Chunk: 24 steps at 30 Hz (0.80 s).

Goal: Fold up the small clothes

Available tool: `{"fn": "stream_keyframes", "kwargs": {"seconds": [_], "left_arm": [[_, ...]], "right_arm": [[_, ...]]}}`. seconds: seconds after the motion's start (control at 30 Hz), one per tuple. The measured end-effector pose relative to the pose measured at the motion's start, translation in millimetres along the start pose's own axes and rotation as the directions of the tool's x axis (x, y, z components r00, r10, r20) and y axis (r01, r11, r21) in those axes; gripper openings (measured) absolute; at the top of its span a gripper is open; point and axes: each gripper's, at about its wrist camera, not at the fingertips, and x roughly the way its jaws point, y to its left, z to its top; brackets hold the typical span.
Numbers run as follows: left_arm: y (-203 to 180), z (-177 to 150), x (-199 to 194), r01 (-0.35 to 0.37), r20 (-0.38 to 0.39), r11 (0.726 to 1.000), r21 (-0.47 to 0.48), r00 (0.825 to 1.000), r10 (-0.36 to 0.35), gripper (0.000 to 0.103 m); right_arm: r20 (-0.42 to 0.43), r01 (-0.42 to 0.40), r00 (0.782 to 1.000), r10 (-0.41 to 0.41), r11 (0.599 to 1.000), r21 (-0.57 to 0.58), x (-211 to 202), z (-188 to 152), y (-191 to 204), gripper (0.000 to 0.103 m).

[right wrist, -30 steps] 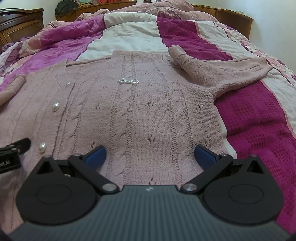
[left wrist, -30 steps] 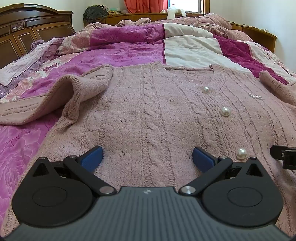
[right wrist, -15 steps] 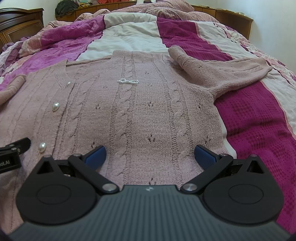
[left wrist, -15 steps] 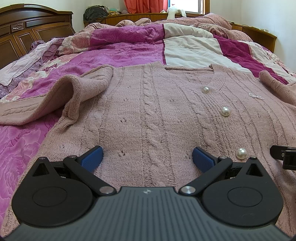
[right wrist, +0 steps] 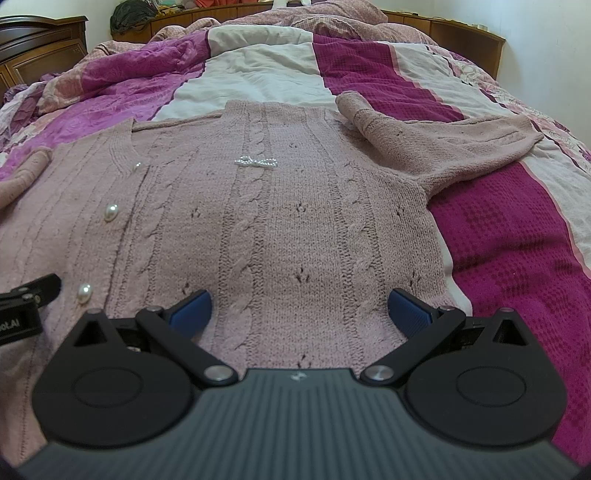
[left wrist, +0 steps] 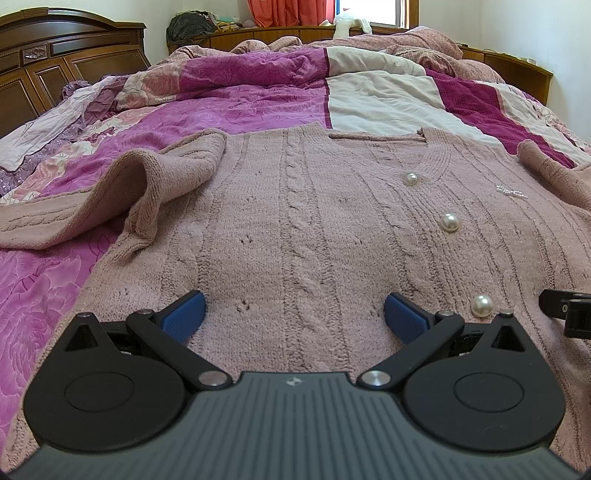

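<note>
A dusty-pink cable-knit cardigan (left wrist: 295, 221) with pearl buttons (left wrist: 450, 222) lies front-up and spread flat on the bed; it also shows in the right wrist view (right wrist: 288, 229). Its left sleeve (left wrist: 110, 199) lies bunched out to the left, its right sleeve (right wrist: 436, 144) lies out to the right. A small bead bow (right wrist: 255, 161) sits on the chest. My left gripper (left wrist: 294, 317) is open, low over the hem's left half. My right gripper (right wrist: 300, 312) is open, low over the hem's right half. Neither holds cloth.
The cardigan rests on a purple, cream and magenta quilt (left wrist: 258, 107). A dark wooden headboard (left wrist: 55, 62) stands at the far left, a wooden bed surround (right wrist: 461, 33) at the back. The other gripper's tip (left wrist: 565, 312) shows at the right edge.
</note>
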Motion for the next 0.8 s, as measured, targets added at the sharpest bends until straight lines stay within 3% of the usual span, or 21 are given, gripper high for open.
{"fn": "stream_keyframes", "kwargs": {"seconds": [0.57,0.8], "left_arm": [[1.4,2.0,-2.7,0.002,-0.004,1.000,-0.003,1.000,-0.002,0.103],[1.5,8.6,4.3,0.005,-0.047,1.000,0.005,0.999,-0.005,0.103]], "right_arm": [[-0.019,-0.005,1.000,0.005,1.000,0.014,-0.5,3.0,-2.4,0.103],[-0.027,0.005,1.000,-0.005,1.000,0.013,2.9,4.1,0.1,0.103]]}}
